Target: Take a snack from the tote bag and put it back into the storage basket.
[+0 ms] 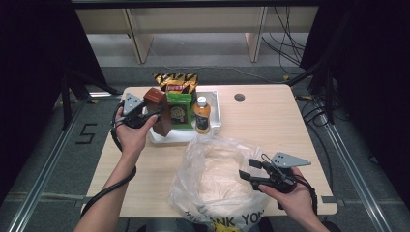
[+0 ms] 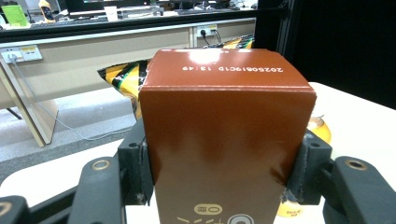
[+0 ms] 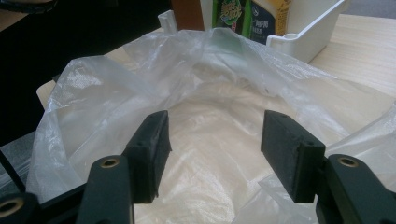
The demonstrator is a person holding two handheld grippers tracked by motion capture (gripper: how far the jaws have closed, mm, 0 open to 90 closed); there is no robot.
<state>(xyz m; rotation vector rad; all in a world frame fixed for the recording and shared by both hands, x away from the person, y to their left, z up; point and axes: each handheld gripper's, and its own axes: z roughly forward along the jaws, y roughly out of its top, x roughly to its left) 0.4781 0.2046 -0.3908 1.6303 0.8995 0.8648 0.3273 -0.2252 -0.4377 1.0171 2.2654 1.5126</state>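
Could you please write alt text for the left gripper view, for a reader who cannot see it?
The left gripper clamps a brown carton between its two black jaws, with a printed date code across the carton's top. Behind it are a yellow-and-black striped snack bag, the pale table, and an orange bottle at the right.

A pale wooden bench [image 1: 270,121] is standing on a grey floor [image 1: 203,53], with metal rails [image 1: 43,169] running along both sides. Black curtains [image 1: 29,58] are hanging left and right. Beyond, light wooden desks [image 1: 193,24] are lining the back, and dark cables [image 1: 290,48] are trailing over the floor.
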